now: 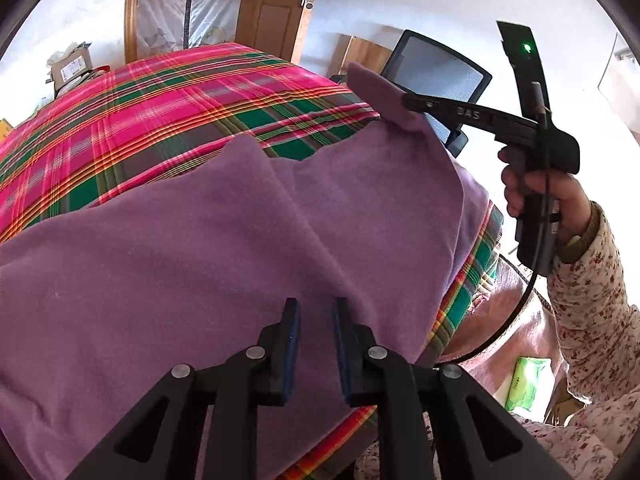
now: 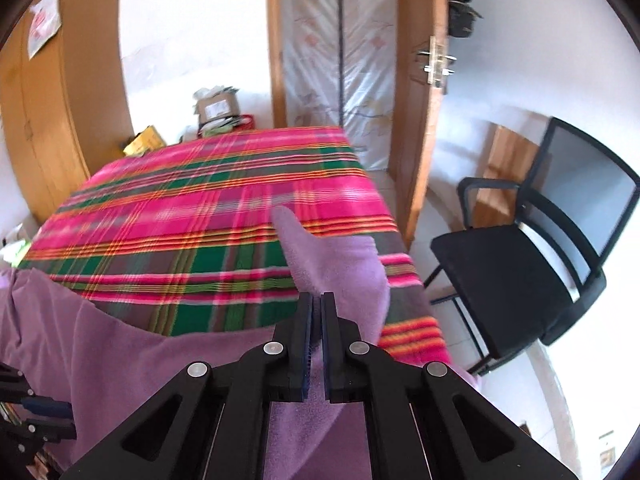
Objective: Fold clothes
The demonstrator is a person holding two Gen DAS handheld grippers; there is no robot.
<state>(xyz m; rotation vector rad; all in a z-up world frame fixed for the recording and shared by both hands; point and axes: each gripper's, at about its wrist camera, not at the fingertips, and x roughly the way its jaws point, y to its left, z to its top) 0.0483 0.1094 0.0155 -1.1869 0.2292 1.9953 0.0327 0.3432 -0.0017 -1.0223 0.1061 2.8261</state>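
A purple fleece garment (image 1: 208, 240) lies spread over the near part of a plaid-covered table (image 1: 160, 108). My left gripper (image 1: 317, 304) is open just above the garment's near edge, jaws a small gap apart, holding nothing. My right gripper (image 2: 317, 300) is shut on a corner of the purple garment (image 2: 332, 256) and lifts it above the plaid table (image 2: 200, 220). In the left wrist view the right gripper (image 1: 408, 101) shows at the upper right, pinching that raised corner.
A black mesh chair (image 2: 520, 264) stands right of the table. A wooden door (image 2: 420, 100) is open behind it. Boxes and bags (image 2: 218, 114) sit beyond the table's far edge. A green tissue pack (image 1: 528, 380) lies low at right.
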